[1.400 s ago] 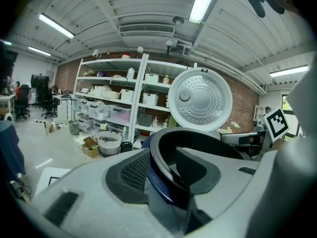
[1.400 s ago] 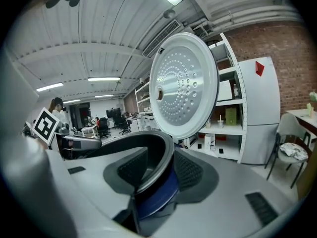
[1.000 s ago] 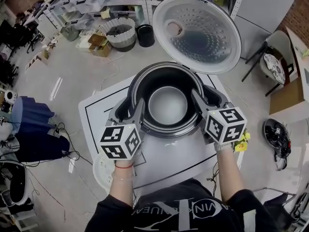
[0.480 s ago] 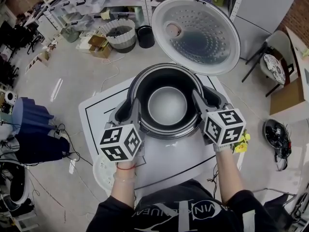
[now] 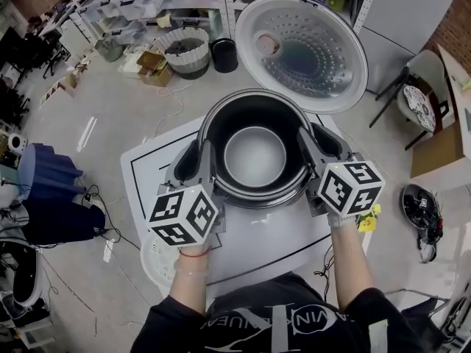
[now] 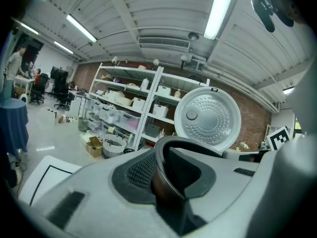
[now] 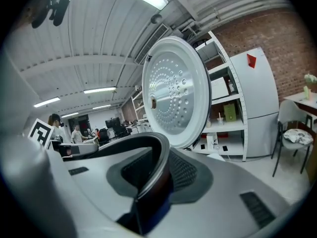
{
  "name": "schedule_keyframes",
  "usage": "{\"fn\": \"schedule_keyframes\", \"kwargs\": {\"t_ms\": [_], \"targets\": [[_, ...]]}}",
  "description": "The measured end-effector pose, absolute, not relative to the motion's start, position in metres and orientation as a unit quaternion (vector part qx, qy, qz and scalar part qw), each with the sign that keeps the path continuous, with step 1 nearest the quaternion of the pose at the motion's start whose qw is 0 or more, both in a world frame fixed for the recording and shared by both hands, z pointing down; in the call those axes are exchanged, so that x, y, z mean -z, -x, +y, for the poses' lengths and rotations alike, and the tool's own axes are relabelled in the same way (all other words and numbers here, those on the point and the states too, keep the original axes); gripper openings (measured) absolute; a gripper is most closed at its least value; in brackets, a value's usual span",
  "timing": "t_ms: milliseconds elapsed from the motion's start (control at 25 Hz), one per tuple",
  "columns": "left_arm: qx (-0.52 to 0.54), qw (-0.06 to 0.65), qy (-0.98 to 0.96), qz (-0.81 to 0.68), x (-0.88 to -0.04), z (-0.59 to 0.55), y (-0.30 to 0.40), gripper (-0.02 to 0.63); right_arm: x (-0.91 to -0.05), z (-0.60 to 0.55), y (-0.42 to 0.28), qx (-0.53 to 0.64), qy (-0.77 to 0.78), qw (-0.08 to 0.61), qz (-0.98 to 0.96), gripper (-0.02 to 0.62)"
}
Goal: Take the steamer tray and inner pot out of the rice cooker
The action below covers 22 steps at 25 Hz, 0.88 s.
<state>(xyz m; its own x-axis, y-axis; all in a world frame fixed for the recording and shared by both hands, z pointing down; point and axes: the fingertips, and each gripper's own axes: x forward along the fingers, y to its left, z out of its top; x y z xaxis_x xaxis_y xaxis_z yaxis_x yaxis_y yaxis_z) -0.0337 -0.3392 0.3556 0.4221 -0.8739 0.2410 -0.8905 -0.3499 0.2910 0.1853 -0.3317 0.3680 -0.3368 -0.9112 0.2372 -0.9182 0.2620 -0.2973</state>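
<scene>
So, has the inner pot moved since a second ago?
Yes: the inner pot has lifted slightly, its far rim closer to the open lid in the head view.

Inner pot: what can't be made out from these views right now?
- The inner pot, wall and base: head view, covered by its own rim; gripper views, blocked by the jaws.
- A round white object: head view, half hidden by the left forearm; too partial to identify.
- The left gripper and right gripper: jaws have just been closing on the rim; pad depth below it hidden by the jaws.
</scene>
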Motion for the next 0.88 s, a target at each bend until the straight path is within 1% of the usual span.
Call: {"fn": "schedule_keyframes", "kwargs": {"t_ms": [160,520,880], "targets": [[-0.015,0.179,-0.822,-0.54,-0.341,-0.335,0.036,0.074,-0.354,-0.327,-0.183,-0.181,-0.576,0.001,-0.797,0.101],[0.032,0.146,-0.819,-0.553,-0.3,-0.321,0.037,0.071,-0.304,-0.319,-0.185,-0.129,-0.568,-0.048,-0.812,0.081],[0.085,0.112,-0.811,-0.567,-0.25,-0.294,0.043,0.071,-0.253,-0.3,-0.179,-0.093,-0.541,-0.093,-0.831,0.08]]}}
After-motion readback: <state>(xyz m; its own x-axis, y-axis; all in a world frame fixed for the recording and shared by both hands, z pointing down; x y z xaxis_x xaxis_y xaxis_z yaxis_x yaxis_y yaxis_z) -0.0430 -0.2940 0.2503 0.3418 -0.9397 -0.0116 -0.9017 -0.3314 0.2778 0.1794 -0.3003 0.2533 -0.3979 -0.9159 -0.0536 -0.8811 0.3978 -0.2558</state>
